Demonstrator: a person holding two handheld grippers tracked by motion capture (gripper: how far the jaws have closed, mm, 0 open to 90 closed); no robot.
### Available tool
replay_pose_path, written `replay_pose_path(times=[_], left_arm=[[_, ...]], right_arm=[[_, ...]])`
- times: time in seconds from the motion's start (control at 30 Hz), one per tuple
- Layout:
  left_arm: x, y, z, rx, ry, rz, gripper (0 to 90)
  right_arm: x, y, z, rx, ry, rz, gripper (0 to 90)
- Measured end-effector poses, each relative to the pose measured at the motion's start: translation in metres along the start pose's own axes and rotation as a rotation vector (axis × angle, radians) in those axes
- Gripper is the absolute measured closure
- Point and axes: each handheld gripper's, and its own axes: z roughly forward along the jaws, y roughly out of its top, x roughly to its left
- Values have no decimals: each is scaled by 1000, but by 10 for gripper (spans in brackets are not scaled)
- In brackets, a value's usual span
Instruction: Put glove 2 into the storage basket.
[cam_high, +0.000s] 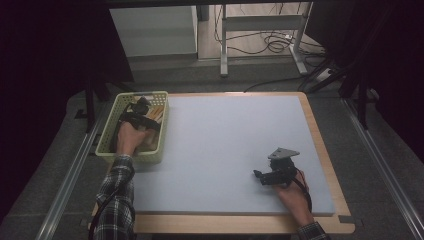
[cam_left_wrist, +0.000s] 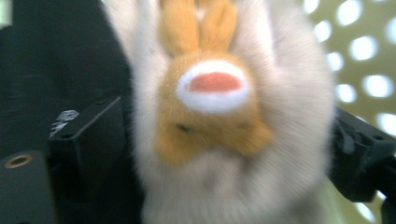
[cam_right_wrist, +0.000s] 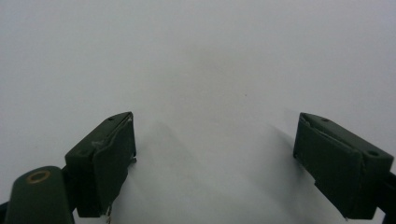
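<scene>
L hand-held gripper (cam_high: 141, 106) is down inside the basket (cam_high: 159, 150), which sits at approx 10 o'clock on the bench (cam_high: 225, 145). In the left gripper view the plush toy (cam_left_wrist: 219, 121) sits between the two jaws, pale fur w/ an orange face patch and a pink-and-white nose. Jaws stand wide on both sides of it. Can't tell for sure if the pads press into the fur or just flank it; reads as open around the toy, no firm grip.

R hand-held gripper (cam_high: 259, 176) rests at approx 4 o'clock, well apart from the basket. Its jaws are spread wide w/ nothing between, only the pale mat under them.

Step in hand, my read: either placing the toy in the basket or about to take it.

- Fur is soft and bulky, so it likely squashes. If grasping, close on the body centre, not on loose fluff.
- If releasing, lift L straight up so fur doesn't snag on a pad.
- Keep clear of the basket wall; the holes could catch a jaw tip.
- R stays parked, no need to assist.
</scene>
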Motion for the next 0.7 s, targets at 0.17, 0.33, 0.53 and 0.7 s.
replay_pose_path(times=[0.17,0.33,0.53,0.7], left_arm=[[5,-2,-32,-98,-60,7,98],[11,-9,-42,-98,-56,14,358],[19,-18,-18,-16,-108,-32,559],[13,-18,-9,-4,-149,-35,581]], right_arm=[[0,0,0,1,-1,0,128],[0,0,0,0,-1,0,128],[0,0,0,1,-1,0,128],[0,0,0,1,-1,0,128]])
